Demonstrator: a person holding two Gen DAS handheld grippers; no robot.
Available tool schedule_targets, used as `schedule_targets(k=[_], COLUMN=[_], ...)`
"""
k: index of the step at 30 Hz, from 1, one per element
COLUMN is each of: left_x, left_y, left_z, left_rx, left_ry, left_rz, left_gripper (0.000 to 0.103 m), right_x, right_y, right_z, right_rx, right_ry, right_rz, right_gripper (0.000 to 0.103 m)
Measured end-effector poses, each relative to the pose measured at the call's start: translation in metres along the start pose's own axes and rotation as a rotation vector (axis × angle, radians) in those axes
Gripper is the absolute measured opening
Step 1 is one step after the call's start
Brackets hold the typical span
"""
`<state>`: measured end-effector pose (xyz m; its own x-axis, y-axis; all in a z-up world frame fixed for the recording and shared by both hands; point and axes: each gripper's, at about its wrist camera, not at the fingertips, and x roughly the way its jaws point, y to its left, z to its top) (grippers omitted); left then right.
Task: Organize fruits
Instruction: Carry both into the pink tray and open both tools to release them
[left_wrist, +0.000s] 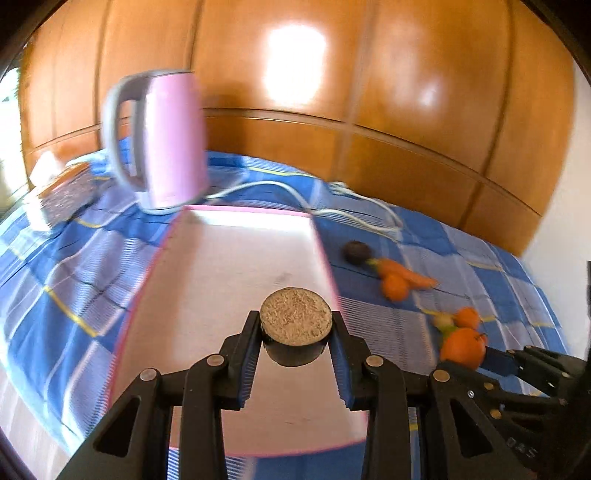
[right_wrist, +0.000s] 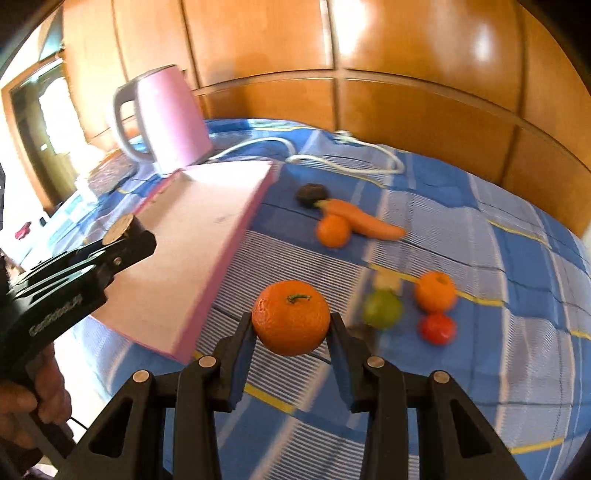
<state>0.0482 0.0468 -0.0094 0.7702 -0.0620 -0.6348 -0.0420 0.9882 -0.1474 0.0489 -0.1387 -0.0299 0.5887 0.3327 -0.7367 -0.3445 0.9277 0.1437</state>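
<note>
Both tools are loaded right now. The left tool is pinching a dark round fruit with a flat, grainy tan cut face, looks like a halved kiwi or passion fruit, can't really tell. The right tool is clamped on an orange, stem nub facing up, peel bright and dimpled, sitting snug between the pads.

The thing that matters for the next bit: the pink tray lies straight ahead of and below the left tool, so that fruit is basically hanging over the tray already. From the right tool the tray is off to the left, with its long edge running away toward the pink kettle. So my guess is the left one is nearer to a drop and the right has to swing left over the tray's rim first.

The surface looks like a bed with a blue checked sheet, not a table. Loose stuff still on it, well right of the tray: a carrot touching a small orange, a dark fruit at the carrot's top, then nearer a green fruit, another orange one and a red one. Tray itself looks bare, so I'd say sorting is just getting started.
</note>
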Motion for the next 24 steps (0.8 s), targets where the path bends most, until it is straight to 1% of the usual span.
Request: schedule_targets(k=[4,7,10,11,12,15,19,22,24], left_x=[0.008,0.015,0.017,0.016,0.015,0.012,0.007,0.004,0.002], left_y=[0.030,0.048,0.060,0.063,0.064,0.070,0.075,0.074,0.069], left_z=[0.006,0.008,0.008,0.007,0.006,0.005,0.003,0.002,0.001], left_rx=[-0.051,-0.079,-0.093,-0.094,-0.094,-0.103,-0.126,-0.129,-0.121], left_ry=[0.011,0.029,0.034,0.030,0.025,0.016,0.005,-0.001,-0.004], left_rz=[0.079,0.119,0.136,0.148,0.156,0.174,0.199,0.200,0.194], left_gripper=[0.036,0.036,0.037,0.040,0.041,0.042,0.042,0.041,0.042], right_x=[0.012,0.027,0.043,0.047,0.051,0.060,0.060,0.058,0.052], right_y=[0.029,0.049,0.063,0.066,0.069,0.080,0.086,0.085,0.081], right_z=[0.019,0.035,0.053,0.058,0.063,0.074,0.072,0.063,0.057], right_rx=[-0.047,-0.077,-0.068,-0.061,-0.052,-0.043,-0.046,-0.044,-0.031], right_ry=[-0.003,-0.001,0.001,0.004,0.009,0.004,0.007,0.017,0.006], right_rz=[0.061,0.082,0.096,0.106,0.118,0.128,0.131,0.118,0.110], right_gripper=[0.039,0.039,0.039,0.040,0.040,0.040,0.041,0.041,0.041])
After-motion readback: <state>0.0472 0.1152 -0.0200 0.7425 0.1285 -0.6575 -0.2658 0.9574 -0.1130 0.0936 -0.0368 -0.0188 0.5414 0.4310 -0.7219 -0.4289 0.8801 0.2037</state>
